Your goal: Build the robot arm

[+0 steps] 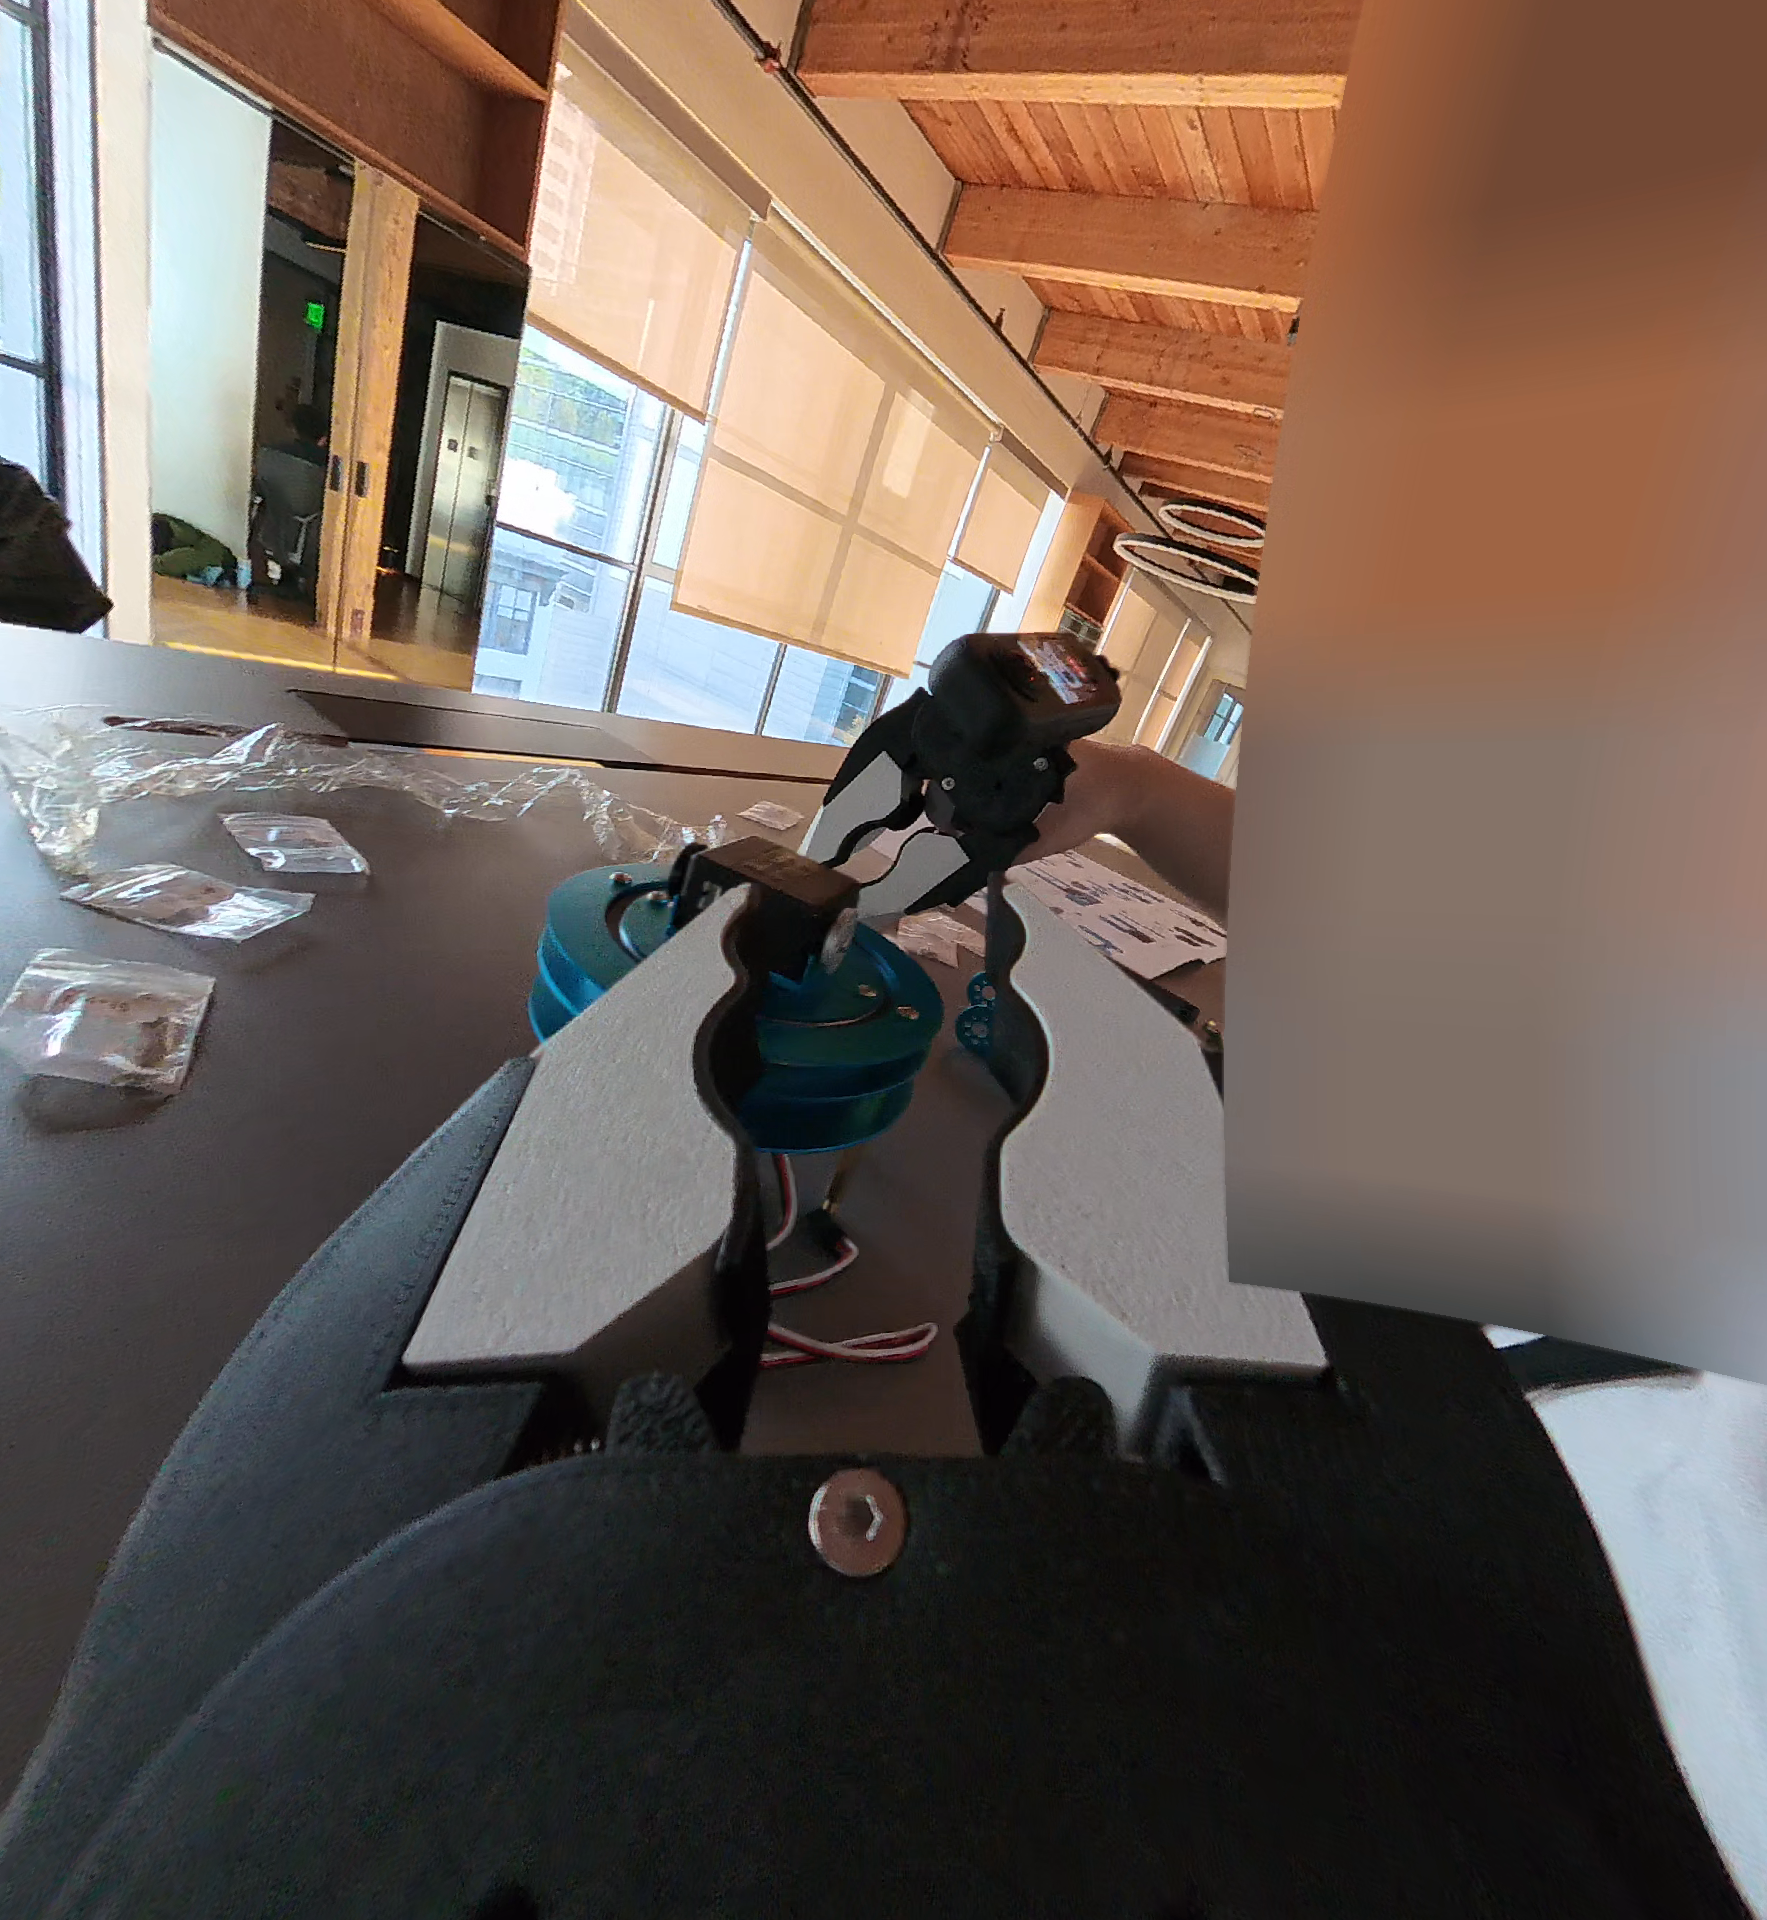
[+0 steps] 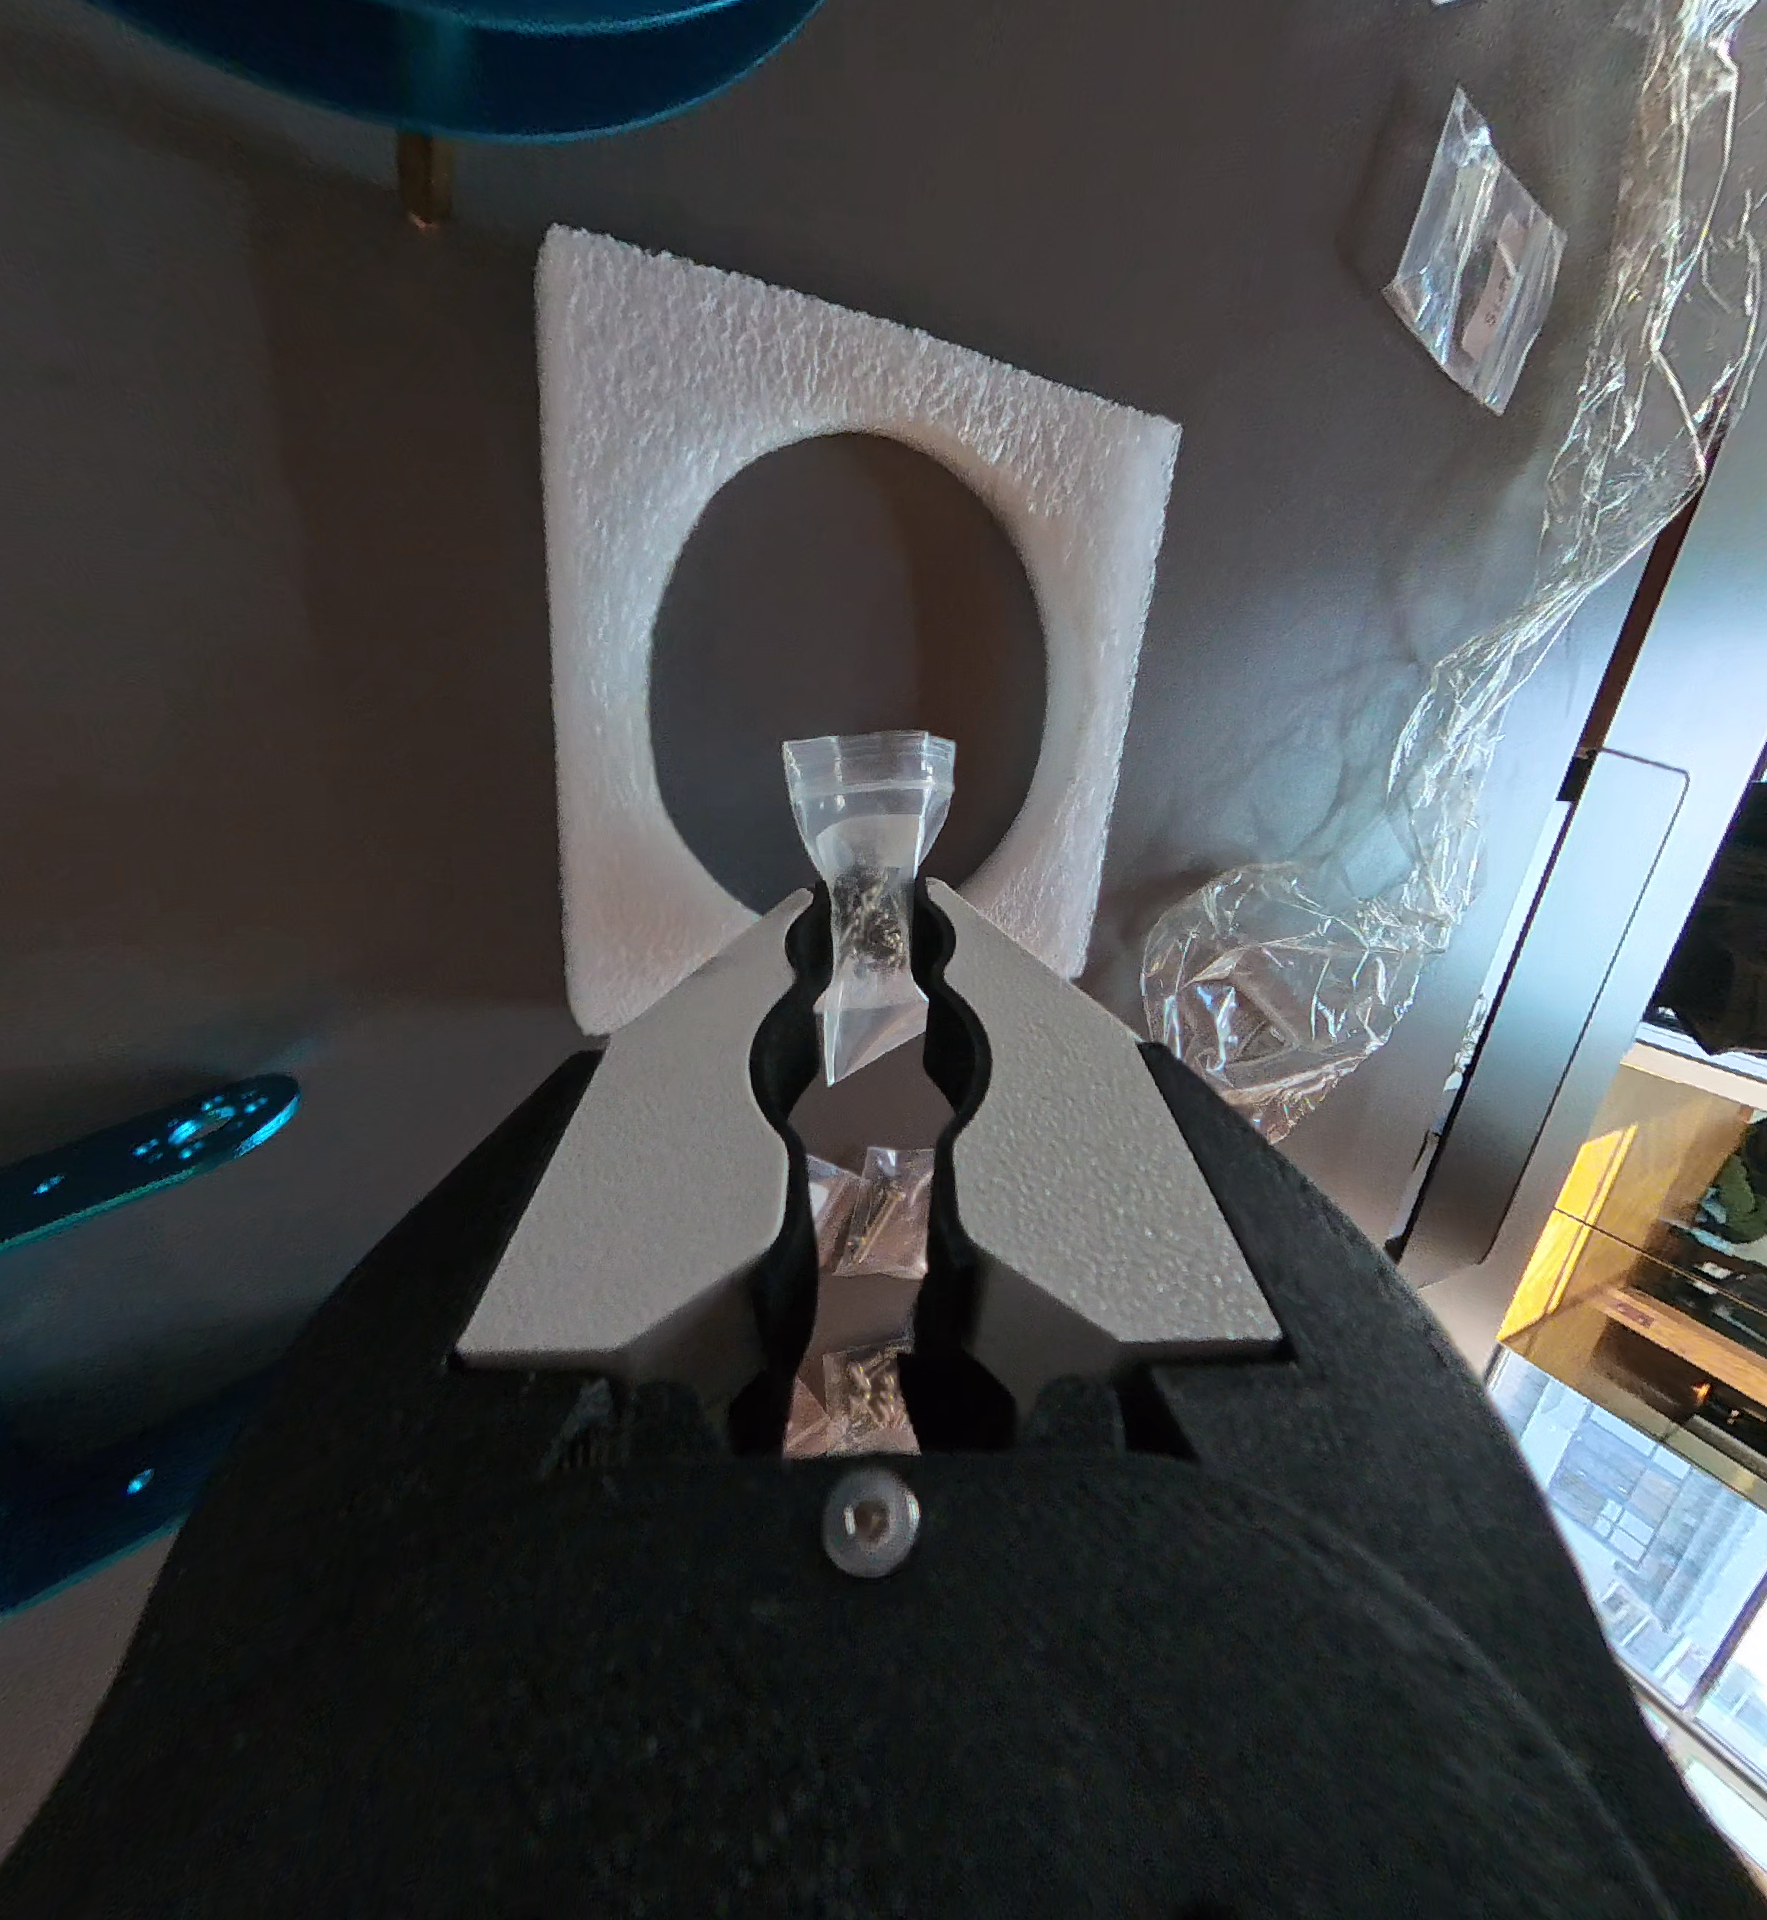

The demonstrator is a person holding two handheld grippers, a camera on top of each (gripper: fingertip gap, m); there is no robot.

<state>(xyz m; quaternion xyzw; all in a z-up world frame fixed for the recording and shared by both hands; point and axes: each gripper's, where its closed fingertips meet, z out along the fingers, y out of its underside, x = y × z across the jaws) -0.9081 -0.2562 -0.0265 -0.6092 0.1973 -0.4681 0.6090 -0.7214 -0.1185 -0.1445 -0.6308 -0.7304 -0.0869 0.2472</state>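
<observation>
My left gripper point(image 1: 874, 899) is open, its white-padded fingers point(image 1: 609, 1091) standing either side of a blue round base point(image 1: 827, 1049) that carries a black servo point(image 1: 770, 894). Red and white wires point(image 1: 858, 1340) trail beneath the base. My right gripper point(image 2: 868, 894) is shut on a small clear zip bag of tiny screws point(image 2: 863, 821) and holds it above a dark table point(image 2: 235, 623). Behind the bag lies a white foam square with a round hole point(image 2: 754, 416). In the left wrist view a hand point(image 1: 1139, 800) holds the right gripper point(image 1: 900, 873) just beyond the base.
Several small clear bags point(image 1: 100, 1018) and crumpled plastic wrap point(image 1: 131, 748) lie on the table's left. A printed sheet point(image 1: 1128, 914) lies at the right. Near the right gripper are blue metal brackets point(image 2: 131, 1153), more screw bags point(image 2: 874, 1216), plastic wrap point(image 2: 1481, 727) and the table edge point(image 2: 1585, 935).
</observation>
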